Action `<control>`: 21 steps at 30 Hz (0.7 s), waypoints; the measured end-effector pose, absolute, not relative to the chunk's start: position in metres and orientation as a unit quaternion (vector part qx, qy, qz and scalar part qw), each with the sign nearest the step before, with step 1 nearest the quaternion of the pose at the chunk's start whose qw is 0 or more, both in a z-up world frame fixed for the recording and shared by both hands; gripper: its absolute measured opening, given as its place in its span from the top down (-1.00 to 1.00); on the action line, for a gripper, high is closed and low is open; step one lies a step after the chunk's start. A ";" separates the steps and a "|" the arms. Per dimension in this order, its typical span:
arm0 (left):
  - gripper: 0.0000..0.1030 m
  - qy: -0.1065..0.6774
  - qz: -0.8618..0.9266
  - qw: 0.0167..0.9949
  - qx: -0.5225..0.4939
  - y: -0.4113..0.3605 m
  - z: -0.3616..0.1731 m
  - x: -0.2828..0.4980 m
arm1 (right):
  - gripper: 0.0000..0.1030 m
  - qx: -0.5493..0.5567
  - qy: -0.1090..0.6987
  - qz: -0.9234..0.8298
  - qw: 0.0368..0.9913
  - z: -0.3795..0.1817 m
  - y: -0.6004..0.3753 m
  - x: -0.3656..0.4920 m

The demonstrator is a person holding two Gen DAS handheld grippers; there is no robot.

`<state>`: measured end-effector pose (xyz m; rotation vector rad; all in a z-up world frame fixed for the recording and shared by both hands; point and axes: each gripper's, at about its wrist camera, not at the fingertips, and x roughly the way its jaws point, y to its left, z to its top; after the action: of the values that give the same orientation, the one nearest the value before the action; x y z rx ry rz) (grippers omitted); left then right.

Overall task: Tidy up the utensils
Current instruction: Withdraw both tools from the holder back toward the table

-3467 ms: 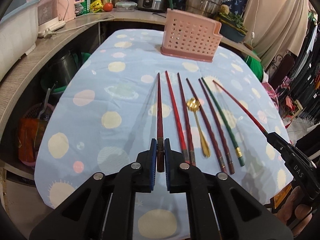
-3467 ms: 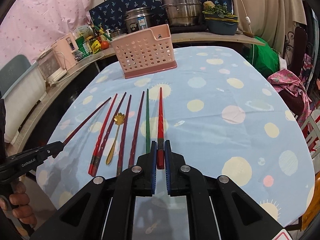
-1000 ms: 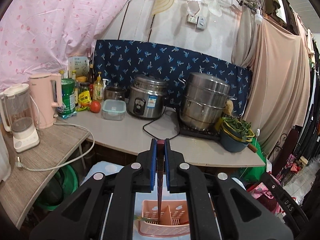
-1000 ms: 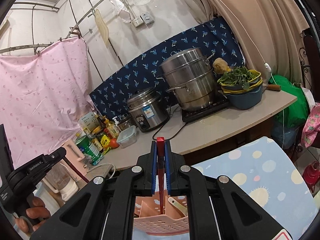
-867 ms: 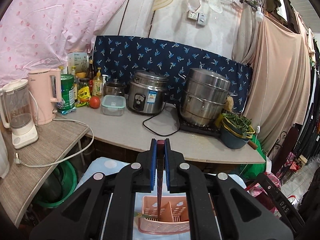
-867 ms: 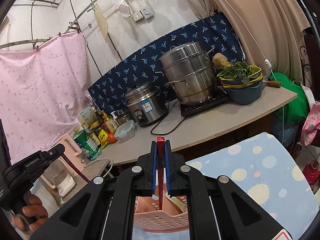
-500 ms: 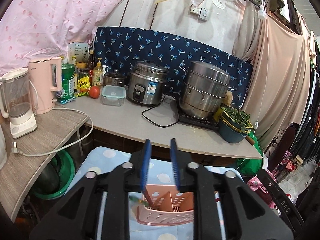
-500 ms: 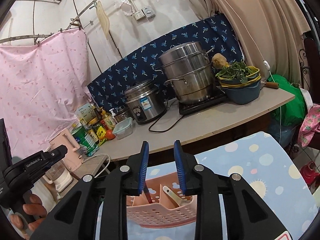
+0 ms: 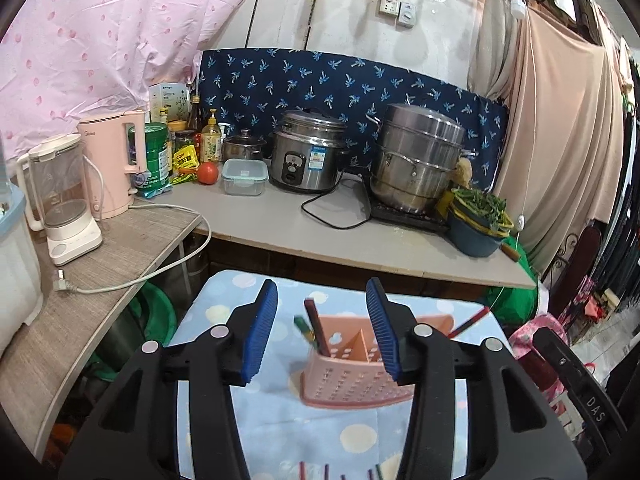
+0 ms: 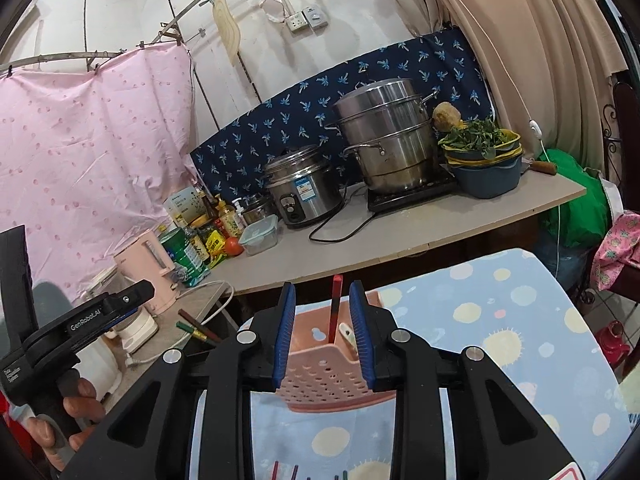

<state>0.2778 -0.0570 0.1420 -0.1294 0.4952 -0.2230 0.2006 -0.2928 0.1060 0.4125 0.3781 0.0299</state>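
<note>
Both claws hung released: left claw point(image 9: 322, 330) and right claw point(image 10: 322, 334) above the pink basket point(image 9: 352, 386), chopsticks point(image 9: 314, 326) standing inside, lower center.

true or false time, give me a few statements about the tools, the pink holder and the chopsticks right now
1. Both the left tool and right tool are open. True.
2. The right tool grips the red chopstick. False: it stands free in the pink holder.
3. The pink holder lies tipped over. False: it stands upright on the tablecloth.
4. Chopsticks lean in the holder's left compartment. True.
5. The holder sits on the counter. False: it is on the table.
</note>
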 end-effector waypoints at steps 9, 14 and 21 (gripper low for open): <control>0.15 0.267 -0.097 0.959 -0.021 -0.057 0.124 0.230 | 0.46 0.191 0.209 0.026 0.959 0.092 -0.274 0.149; 0.14 0.292 -0.098 0.951 -0.005 -0.052 0.100 0.205 | 0.46 0.191 0.237 0.030 0.952 0.071 -0.267 0.118; 0.14 0.347 -0.090 0.934 0.001 -0.033 0.046 0.170 | 0.46 0.203 0.300 0.018 0.932 0.020 -0.264 0.078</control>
<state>0.1695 -0.0325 0.0457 0.0011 0.7093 -0.1833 0.0776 -0.2641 0.0198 0.4154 0.6134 0.0373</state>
